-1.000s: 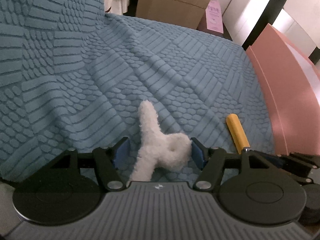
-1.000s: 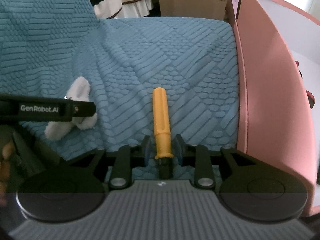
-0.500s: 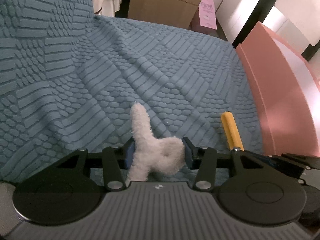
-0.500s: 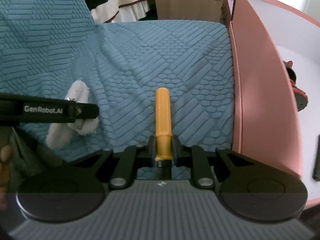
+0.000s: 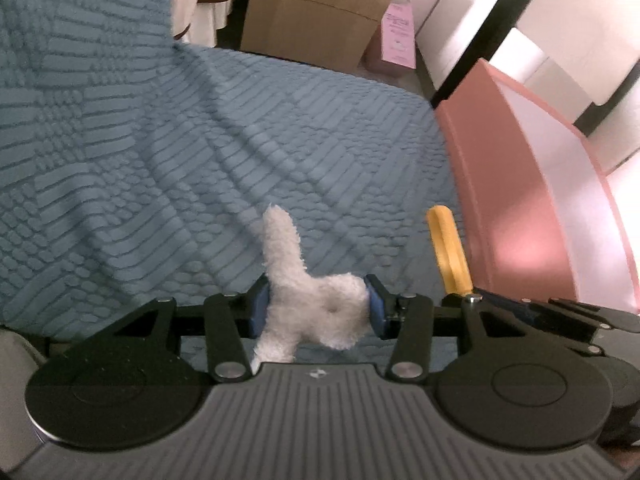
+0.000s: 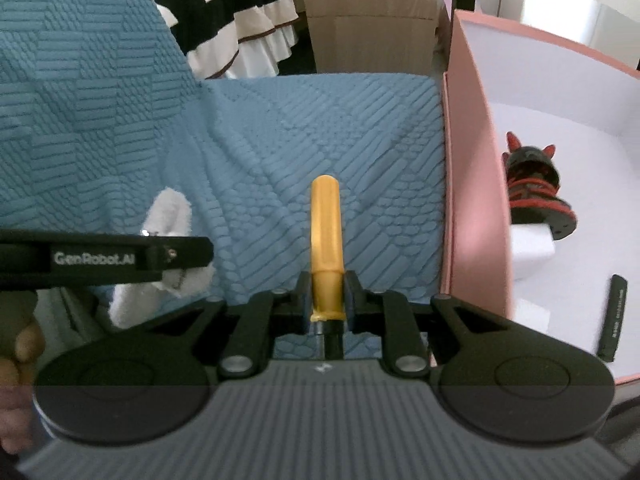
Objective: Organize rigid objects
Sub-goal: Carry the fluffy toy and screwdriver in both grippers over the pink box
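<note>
my right hand-held gripper (image 6: 326, 300) was clenched on the yellow-handled tool (image 6: 326, 232) near its collar, the handle pointing away over the blue textured cover (image 6: 280, 140), a grip that looked fit for lifting it level. my left hand-held gripper (image 5: 314, 308) pinched the white fluffy toy (image 5: 308, 300) at its body, one limb sticking up. just right stood the pink box (image 6: 472, 200); its near wall rose between the tool and the inside, where a red-and-black figure (image 6: 536, 192) and a dark stick (image 6: 614, 316) lay. cardboard boxes (image 5: 320, 20) stood beyond.
</note>
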### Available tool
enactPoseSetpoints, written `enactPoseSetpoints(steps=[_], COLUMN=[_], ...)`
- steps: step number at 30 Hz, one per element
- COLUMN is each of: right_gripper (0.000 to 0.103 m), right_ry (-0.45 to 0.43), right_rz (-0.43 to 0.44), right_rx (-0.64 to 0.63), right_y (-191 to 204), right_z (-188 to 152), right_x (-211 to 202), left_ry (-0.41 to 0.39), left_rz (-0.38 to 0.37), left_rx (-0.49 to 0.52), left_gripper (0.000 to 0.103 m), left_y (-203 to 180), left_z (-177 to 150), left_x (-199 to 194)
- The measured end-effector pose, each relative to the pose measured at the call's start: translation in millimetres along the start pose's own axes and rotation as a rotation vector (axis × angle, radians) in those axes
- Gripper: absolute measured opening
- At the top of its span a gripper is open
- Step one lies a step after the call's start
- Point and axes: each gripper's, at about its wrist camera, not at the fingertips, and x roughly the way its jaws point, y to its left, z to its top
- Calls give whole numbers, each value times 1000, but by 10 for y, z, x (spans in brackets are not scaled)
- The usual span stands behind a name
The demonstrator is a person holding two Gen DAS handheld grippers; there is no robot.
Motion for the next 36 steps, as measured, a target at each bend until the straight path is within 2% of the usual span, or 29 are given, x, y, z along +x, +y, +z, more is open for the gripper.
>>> enactPoseSetpoints(steps=[9, 20, 26, 29, 36], right_gripper=[20, 20, 20, 20, 20], right_ry=[-37, -140, -195, -219, -268], right_rz=[22, 42, 33, 20, -3], right_rx=[28, 40, 45, 42, 57], right_y=[-106, -241, -338, -402, -639], right_z=[121, 414, 525, 562, 628], right_x=[-358, -951, -1243, -1359, -1619], left_ry=[-23, -84, -123, -137, -169], left_rz=[-16, -63, -99, -145, -177], left_rx=[36, 50, 56, 50, 92], left_gripper=[54, 54, 54, 54, 54], left_y=[-278, -606, -790, -900, -1392], left_z=[130, 348, 474, 539, 713], left_x=[-265, -746, -976, -1033, -1128])
